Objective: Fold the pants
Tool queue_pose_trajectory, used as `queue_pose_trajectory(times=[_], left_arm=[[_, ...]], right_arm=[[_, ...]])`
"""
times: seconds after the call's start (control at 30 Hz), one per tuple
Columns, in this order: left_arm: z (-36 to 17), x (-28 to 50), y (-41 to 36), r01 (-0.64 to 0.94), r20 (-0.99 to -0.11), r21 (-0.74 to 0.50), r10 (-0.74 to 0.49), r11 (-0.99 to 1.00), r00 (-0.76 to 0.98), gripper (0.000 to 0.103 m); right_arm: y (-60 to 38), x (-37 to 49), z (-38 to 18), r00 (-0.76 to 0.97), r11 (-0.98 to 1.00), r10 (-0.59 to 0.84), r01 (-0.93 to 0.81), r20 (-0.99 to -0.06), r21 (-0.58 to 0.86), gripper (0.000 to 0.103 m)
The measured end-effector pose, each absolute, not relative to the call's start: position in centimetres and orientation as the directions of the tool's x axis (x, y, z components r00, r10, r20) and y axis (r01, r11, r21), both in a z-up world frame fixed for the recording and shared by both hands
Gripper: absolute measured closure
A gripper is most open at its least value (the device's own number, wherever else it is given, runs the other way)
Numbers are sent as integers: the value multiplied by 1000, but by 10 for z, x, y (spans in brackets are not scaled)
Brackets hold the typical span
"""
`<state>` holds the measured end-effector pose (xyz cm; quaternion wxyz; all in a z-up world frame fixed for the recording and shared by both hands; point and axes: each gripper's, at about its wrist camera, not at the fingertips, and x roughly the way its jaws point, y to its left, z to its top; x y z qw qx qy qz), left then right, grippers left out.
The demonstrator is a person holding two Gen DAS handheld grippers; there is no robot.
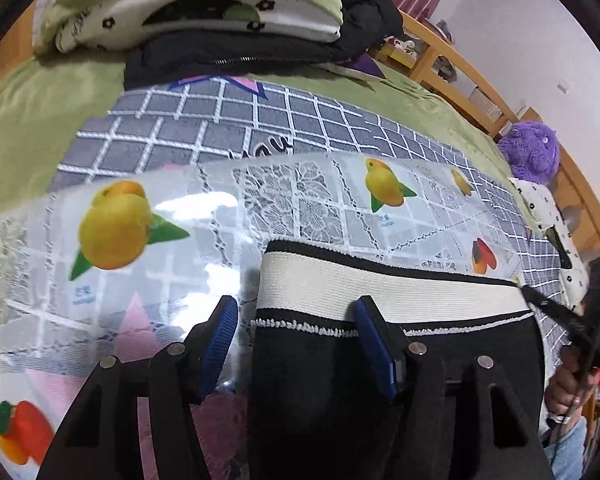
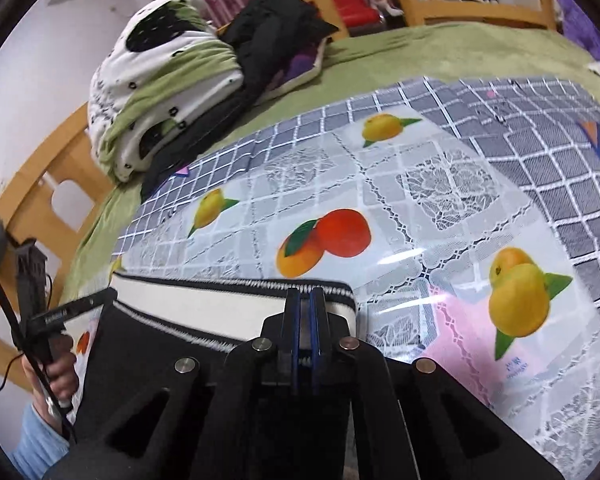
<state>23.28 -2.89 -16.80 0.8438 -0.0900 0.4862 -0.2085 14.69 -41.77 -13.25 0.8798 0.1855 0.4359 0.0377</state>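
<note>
Black pants [image 1: 312,392] with a cream waistband [image 1: 380,292] lie flat on a clear fruit-print sheet [image 1: 172,264], waistband away from me. My left gripper [image 1: 296,340] is open and straddles the left end of the waistband: one blue pad [image 1: 374,344] is over the cloth, the other over the sheet. In the right wrist view my right gripper [image 2: 305,300] is shut on the right end of the waistband [image 2: 220,312]. Each gripper shows in the other view, held by a hand: the right gripper [image 1: 540,298] and the left gripper [image 2: 104,298], each at its own waistband end.
Under the sheet lies a grey checked blanket [image 2: 560,152] on a green bed cover [image 2: 440,48]. Folded bedding [image 2: 160,80] and a black jacket [image 2: 272,28] are piled at the far side. A purple plush toy [image 1: 532,152] sits by the wooden bed rail [image 1: 456,64].
</note>
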Motion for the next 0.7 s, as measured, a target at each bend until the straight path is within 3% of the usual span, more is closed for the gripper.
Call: queue_pose_trajectory(times=[0.03,0.07,0.17,0.3,0.37,0.43,0.6,0.7], left_arm=[[-170,235,-30,265,-782,-366,-449,892,433,45],[-173,237,-30,271,-773,-392,-475,879,421,58],[-176,238,-38,285,-777,-372,-465,883,424,66],[-167,229,-39,297,-777,-335,-440,894,449,65],[-166,228,-28,268,-774,-389,-470,881,423,60],[-167,225,-18,254,-766,-429,-498,867,407,54],[-179,226,-16,222,-759,-465,-515,857,399,54],[-183,232,-14,193,-738,-506,-538,841,407,65]], right_arm=[[-415,154,-141,603,939,197,110,-773,325,99],[-413,157,-148,590,943,176,128,-788,307,101],[-414,160,-154,578,946,161,140,-800,291,101],[-428,150,-144,595,925,204,144,-777,353,101],[-436,136,-136,613,919,190,164,-767,358,89],[-443,120,-133,630,910,209,155,-748,385,67],[-446,117,-148,617,828,378,109,-690,550,67],[-443,128,-153,620,829,373,110,-690,548,69]])
